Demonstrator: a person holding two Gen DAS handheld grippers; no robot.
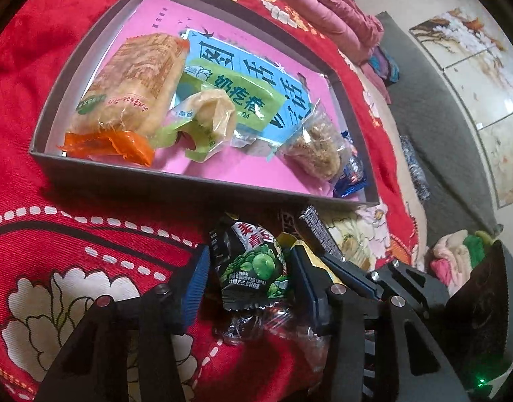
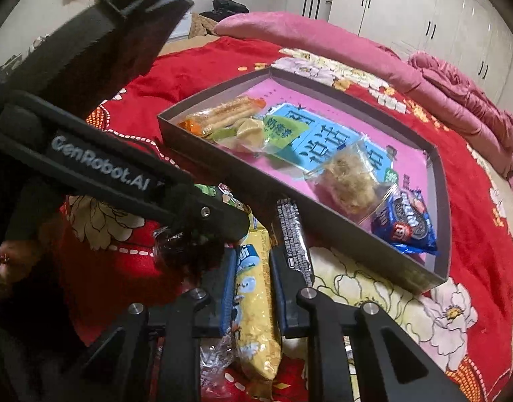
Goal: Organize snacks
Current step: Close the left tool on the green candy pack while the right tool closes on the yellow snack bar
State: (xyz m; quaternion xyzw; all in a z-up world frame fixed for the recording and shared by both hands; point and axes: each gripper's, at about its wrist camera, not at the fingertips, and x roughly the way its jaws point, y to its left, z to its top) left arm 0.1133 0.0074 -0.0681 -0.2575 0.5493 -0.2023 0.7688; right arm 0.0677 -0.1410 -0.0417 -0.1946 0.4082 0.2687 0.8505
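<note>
In the left wrist view, my left gripper (image 1: 248,281) is shut on a black packet printed with green peas (image 1: 253,268), and both blue pads touch its sides. It sits low over the red flowered bedspread (image 1: 89,234). My right gripper (image 2: 253,288) is shut on a long yellow snack packet (image 2: 256,318), right beside the left tool. A black bar-shaped packet (image 2: 291,231) lies along its right finger. Just beyond both stands a shallow grey box (image 1: 203,181) with a pink floor. It holds an orange-ended cracker packet (image 1: 135,80), a green roll packet (image 1: 209,114), a clear cake packet (image 1: 315,150) and a blue biscuit packet (image 2: 404,224).
A crumpled clear wrapper (image 1: 256,328) lies under the pea packet. The left tool's black body (image 2: 122,174) crosses the right wrist view and hides the bedspread behind it. Pink bedding (image 2: 323,37) is heaped past the box. White wardrobes (image 2: 407,10) line the far wall.
</note>
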